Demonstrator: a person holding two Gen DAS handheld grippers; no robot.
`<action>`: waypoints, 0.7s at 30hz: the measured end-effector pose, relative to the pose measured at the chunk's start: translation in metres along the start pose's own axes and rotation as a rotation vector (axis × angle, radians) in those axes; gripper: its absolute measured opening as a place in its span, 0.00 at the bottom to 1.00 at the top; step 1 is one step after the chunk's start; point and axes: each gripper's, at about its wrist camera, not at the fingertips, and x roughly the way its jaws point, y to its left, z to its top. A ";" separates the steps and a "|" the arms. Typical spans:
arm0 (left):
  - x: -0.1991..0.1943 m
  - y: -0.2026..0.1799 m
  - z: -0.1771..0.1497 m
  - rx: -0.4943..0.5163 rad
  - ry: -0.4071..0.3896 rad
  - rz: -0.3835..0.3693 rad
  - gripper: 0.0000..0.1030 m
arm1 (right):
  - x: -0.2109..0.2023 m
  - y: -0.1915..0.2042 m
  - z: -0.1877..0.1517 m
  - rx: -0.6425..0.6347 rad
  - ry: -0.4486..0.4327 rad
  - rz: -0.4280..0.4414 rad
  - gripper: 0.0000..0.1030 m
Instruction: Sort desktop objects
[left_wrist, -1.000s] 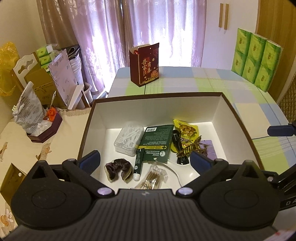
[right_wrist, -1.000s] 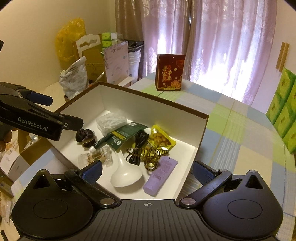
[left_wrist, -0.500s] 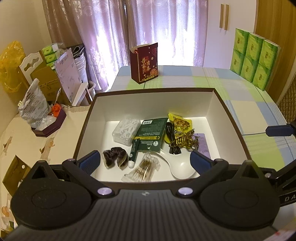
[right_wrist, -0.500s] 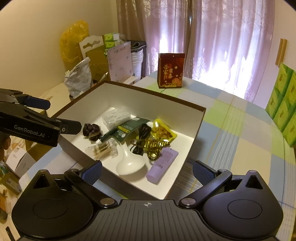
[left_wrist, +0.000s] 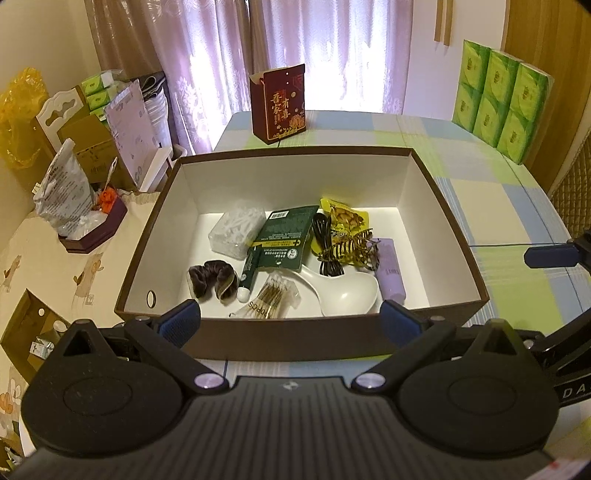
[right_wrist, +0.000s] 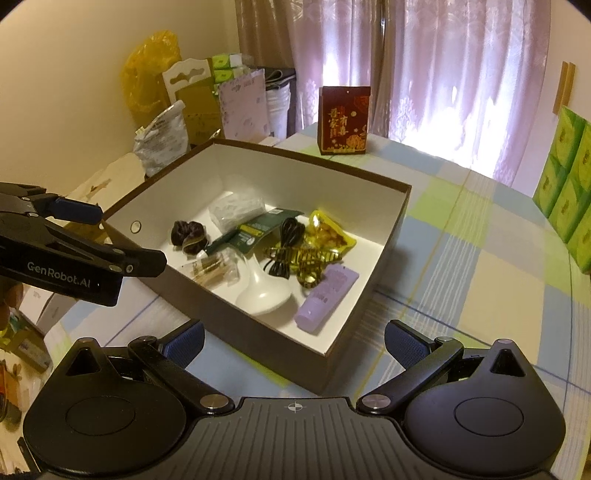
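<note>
Both hand-held grippers, left (left_wrist: 290, 319) and right (right_wrist: 293, 338), have drawn back from the box (left_wrist: 295, 341), wide open, empty.

Backlit lilac curtains (left_wrist: 295, 48), cream wall (right_wrist: 74, 74), checked tablecloth (right_wrist: 461, 240), wooden door (left_wrist: 546, 37).

Lilac curtains (left_wrist: 325, 48), green tissue packs (left_wrist: 498, 96) — red gift box (left_wrist: 279, 105)

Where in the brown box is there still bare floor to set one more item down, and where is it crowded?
Inside the box, bare floor lies along the far wall behind the cotton swab case and snack packet, and along the right wall beside the purple tube. The middle and near-left are crowded: green pouch, white spoon, scrunchie.
</note>
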 end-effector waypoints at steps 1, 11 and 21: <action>-0.001 -0.001 -0.001 0.000 -0.001 0.001 0.99 | 0.000 -0.001 -0.001 0.001 0.002 0.001 0.98; -0.010 -0.004 -0.005 -0.054 -0.036 0.004 0.99 | -0.004 -0.005 -0.008 0.005 0.008 0.008 0.98; -0.009 -0.008 -0.012 -0.070 -0.023 0.070 0.98 | -0.008 -0.009 -0.013 -0.015 0.011 0.010 0.98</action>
